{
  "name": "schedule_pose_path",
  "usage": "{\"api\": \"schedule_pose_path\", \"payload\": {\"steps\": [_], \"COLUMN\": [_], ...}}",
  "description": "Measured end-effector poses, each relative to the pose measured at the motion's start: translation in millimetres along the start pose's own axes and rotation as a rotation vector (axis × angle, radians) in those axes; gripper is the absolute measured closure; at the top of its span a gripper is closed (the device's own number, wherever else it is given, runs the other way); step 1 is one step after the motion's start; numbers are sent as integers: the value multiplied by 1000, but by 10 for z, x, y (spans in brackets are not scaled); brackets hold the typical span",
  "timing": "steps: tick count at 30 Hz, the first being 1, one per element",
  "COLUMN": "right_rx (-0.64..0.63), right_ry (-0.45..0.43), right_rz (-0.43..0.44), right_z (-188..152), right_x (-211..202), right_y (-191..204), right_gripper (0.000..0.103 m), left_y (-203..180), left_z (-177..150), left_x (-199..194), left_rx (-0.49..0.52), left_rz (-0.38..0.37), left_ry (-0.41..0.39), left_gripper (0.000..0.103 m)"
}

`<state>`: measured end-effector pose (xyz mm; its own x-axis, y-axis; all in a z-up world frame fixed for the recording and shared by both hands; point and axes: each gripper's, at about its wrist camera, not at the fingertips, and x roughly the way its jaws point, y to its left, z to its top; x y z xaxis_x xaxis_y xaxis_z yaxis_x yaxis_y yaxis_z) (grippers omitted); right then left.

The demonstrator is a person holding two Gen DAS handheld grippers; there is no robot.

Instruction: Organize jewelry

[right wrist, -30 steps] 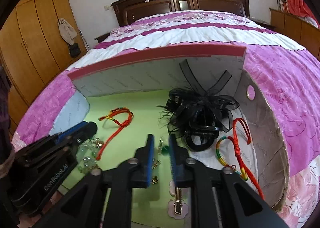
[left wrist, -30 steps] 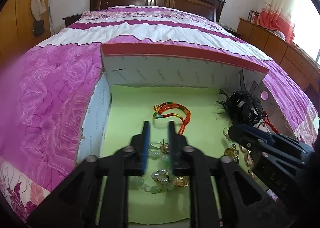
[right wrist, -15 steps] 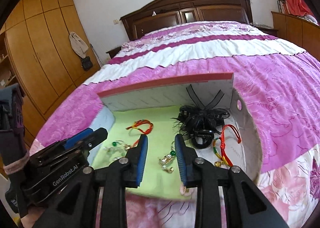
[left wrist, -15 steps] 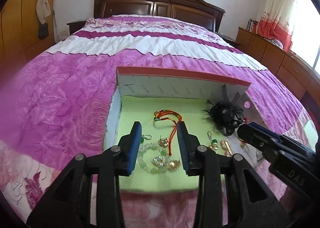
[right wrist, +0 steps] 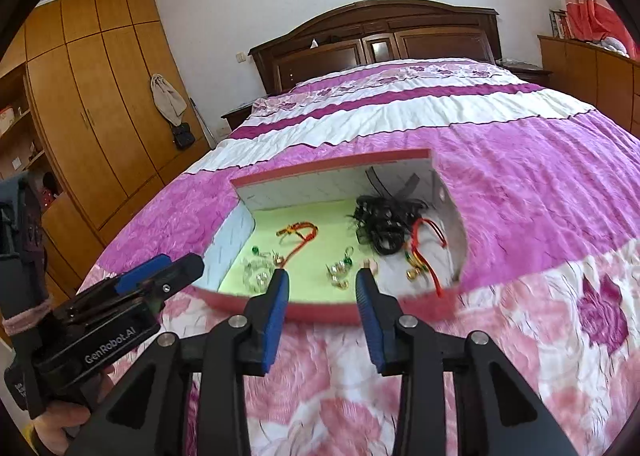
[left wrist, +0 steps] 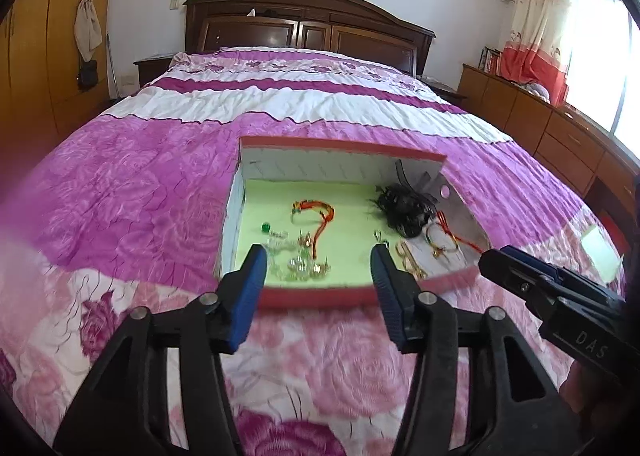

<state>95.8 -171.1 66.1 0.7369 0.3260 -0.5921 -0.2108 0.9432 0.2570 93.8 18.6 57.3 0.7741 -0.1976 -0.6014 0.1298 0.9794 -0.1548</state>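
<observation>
Both our grippers, left gripper (left wrist: 318, 260) and right gripper (right wrist: 322, 282), empty near box (left wrist: 312, 298) front rim; jaws apart, just been opening.

bed (left wrist: 320, 103) pink quilt | headboard (left wrist: 308, 23) dark | wardrobe (right wrist: 92, 95) wooden | walls white

Box (left wrist: 312, 294) on bed (left wrist: 140, 183) — headboard (left wrist: 308, 21) behind.
Cord bracelet (left wrist: 316, 213) lies mid-box, hair clip (left wrist: 404, 207) right, bead bracelet (left wrist: 292, 260) front-left.

Red-rimmed box (left wrist: 312, 298): one. Red cord bracelets: two, one on the green liner (left wrist: 316, 215), one at the right (right wrist: 424, 248). Black hair bow (left wrist: 404, 207): one. Clear bead bracelet (left wrist: 294, 262): apparently one, blurred.
</observation>
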Motion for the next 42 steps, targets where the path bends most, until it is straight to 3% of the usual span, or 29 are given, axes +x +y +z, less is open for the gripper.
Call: {"api": "schedule_pose_path", "payload": {"steps": [14,24,42], "right_rx": [-46,-90,-110], "right_ry": [-75,-88,-112], "right_rz": [-76,-139,-158], "right_z": [-543,-808,-952], "right_x": [-249,-143,-134], "right_y": [-121,-107,-76], "right_gripper": [31,29,25], "left_y": [8,-43,-65], "left_z": [-492,-712,-831], "left_x": [1,57,70], "left_rx": [-40,-16,6], "left_rz": [47,83,114], "left_ry": [-4,-4,-29], "left_gripper": [46,46,45]}}
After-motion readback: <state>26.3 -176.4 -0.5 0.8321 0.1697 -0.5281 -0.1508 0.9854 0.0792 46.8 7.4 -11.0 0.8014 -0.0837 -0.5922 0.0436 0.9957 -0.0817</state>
